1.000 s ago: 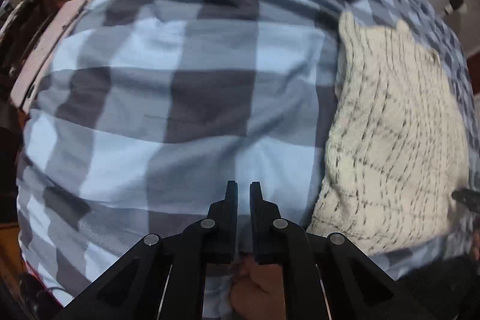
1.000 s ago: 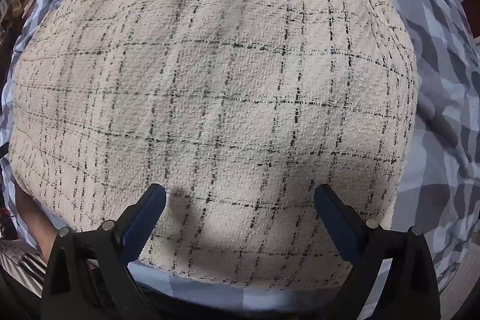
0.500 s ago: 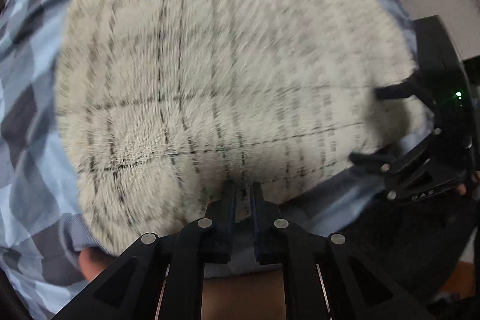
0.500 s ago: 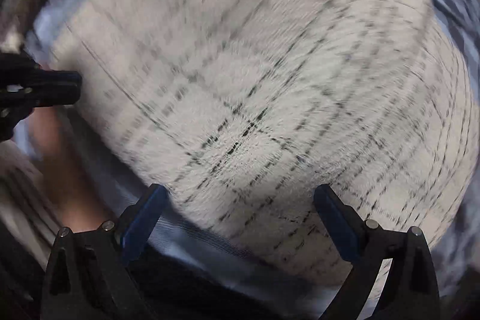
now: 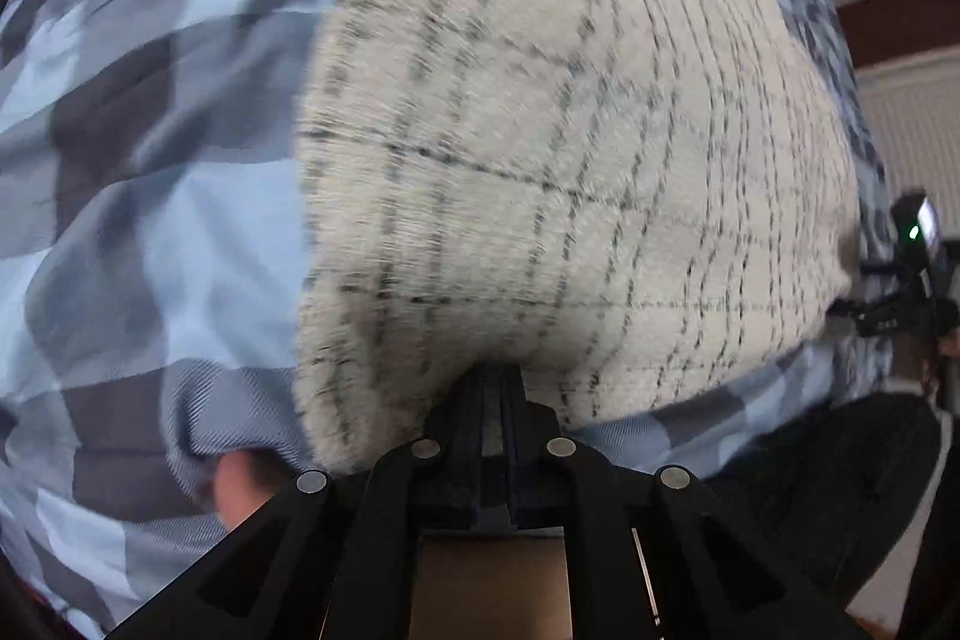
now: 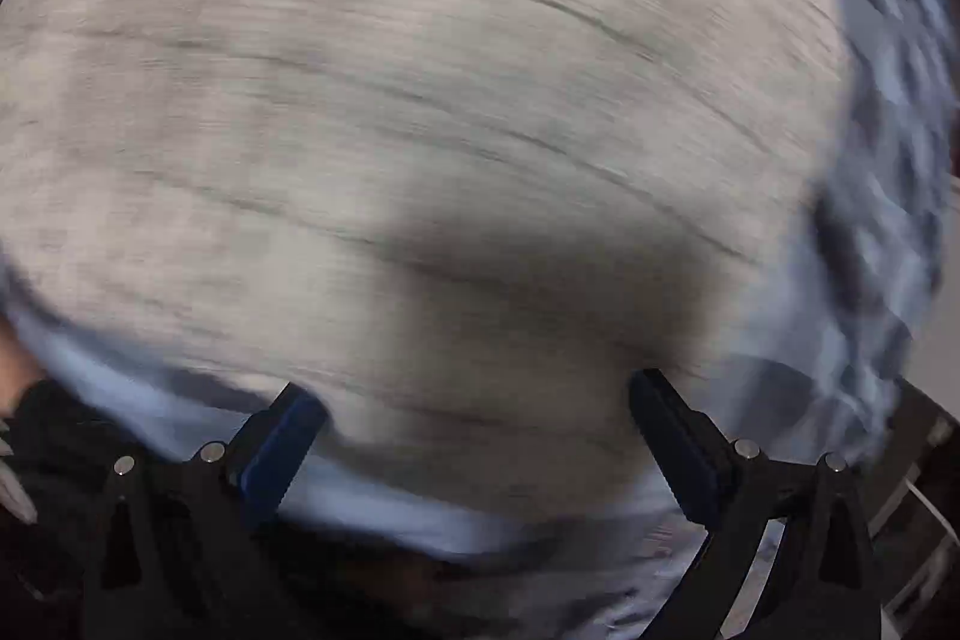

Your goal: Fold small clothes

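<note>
A blue, grey and pale checked bedcover [image 5: 150, 196] fills the background of both views, spread wide and creased into soft folds along its near edge. On it lies the cream tweed garment [image 5: 576, 148], crossed by thin dark grid lines; in the left wrist view it covers the middle and right of the picture, its left edge running straight down over the checks and its near edge curving along the bedcover's front. In the right wrist view the same cream garment [image 6: 420, 100] takes up nearly the whole frame, heavily smeared by motion blur, with the bedcover [image 6: 888, 160] showing only as a band at the right and a pale strip along the bottom. A dark shadow falls on the cloth just ahead of the right gripper [image 6: 474, 412], whose two fingers stand spread wide apart, one blue-faced pad [image 6: 276, 454] at the left and a dark one at the right, over the garment's near edge; whether they touch the cloth the blur hides. The left gripper [image 5: 493, 382] has its fingers pressed together at the garment's near edge; whether cloth is pinched between them cannot be told. The right gripper [image 5: 912, 280] also appears at the far right edge of the left view, with a small green light showing.
</note>
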